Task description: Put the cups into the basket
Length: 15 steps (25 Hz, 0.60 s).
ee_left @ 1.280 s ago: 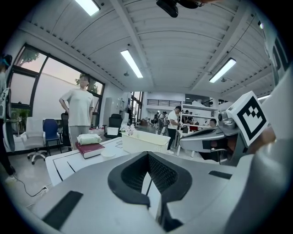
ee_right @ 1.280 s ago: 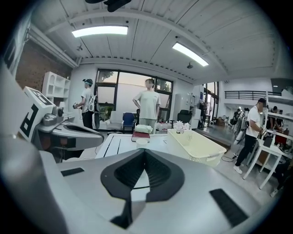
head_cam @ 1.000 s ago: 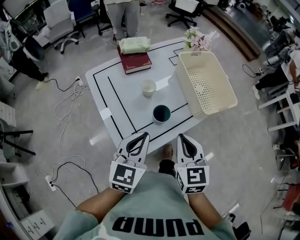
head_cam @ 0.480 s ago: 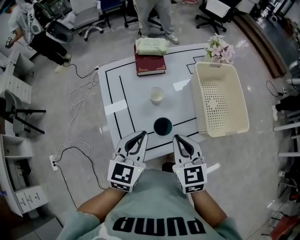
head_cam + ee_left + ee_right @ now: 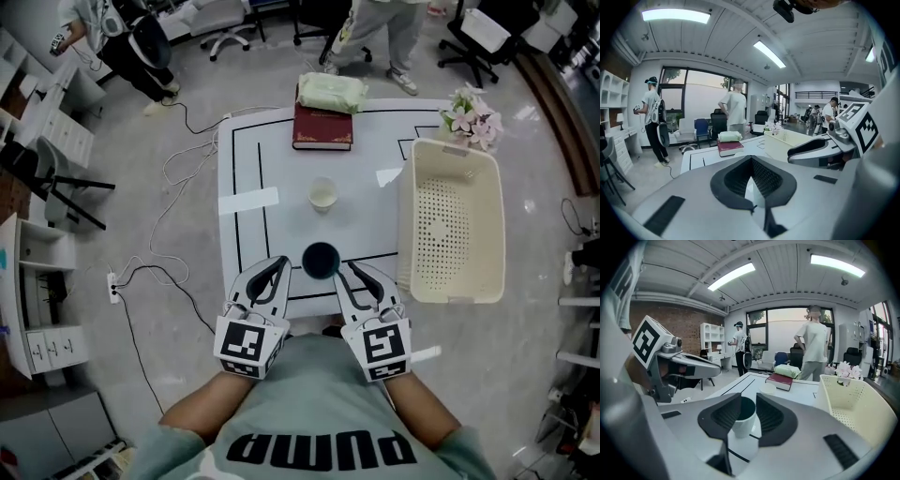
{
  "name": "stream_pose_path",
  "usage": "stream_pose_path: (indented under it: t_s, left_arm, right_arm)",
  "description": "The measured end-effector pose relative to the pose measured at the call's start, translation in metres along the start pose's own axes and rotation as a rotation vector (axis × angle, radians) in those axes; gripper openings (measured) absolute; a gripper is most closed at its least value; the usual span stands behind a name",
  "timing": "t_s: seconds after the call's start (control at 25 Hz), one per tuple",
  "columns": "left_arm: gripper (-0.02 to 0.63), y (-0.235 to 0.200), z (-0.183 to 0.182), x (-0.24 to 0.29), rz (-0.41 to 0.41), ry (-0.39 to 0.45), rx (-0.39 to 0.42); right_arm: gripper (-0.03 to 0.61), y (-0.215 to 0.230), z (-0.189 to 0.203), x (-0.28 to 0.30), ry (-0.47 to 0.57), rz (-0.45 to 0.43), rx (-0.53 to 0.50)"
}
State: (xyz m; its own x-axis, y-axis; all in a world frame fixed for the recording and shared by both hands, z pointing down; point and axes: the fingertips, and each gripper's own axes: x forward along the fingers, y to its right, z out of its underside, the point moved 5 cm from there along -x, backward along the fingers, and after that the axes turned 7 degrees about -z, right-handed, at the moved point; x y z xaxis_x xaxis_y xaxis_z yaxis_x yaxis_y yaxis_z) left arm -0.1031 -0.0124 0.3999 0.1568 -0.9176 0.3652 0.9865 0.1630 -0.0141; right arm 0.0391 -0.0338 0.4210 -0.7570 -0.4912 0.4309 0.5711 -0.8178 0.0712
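White table with black line markings on a grey floor; office chairs and people behind it. Cream perforated plastic basket on the table's right side, empty. Dark-lined white cup near the front edge, small cream cup mid-table. Left gripper clenched, empty. Right gripper jaws just been opening, slightly apart; dark-lined cup lined up at the gap, not gripped.
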Motion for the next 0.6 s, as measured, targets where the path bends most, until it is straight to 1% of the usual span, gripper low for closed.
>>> stream_pose_path:
  t_s: [0.04,0.2,0.32,0.4,0.6]
  left_arm:
    - [0.005,0.001,0.000,0.001,-0.019,0.000,-0.005]
    - [0.005,-0.002,0.002,0.002,-0.105,-0.002,-0.033]
    - [0.005,-0.005,0.004,-0.002,-0.161,-0.003,-0.049]
    - [0.005,-0.007,0.006,-0.003,-0.183,-0.004,-0.053]
    - [0.006,-0.012,0.017,0.001,-0.177,-0.027,-0.043]
  right_arm:
    - [0.133,0.002,0.001,0.002,-0.008,-0.024,-0.002]
    - [0.224,0.006,0.002,0.012,-0.032,-0.116,-0.032]
    - [0.263,0.004,0.001,0.016,-0.038,-0.181,-0.057]
    - [0.287,0.003,0.001,0.021,-0.041,-0.213,-0.073]
    - [0.350,0.002,0.009,0.034,-0.075,-0.232,-0.085]
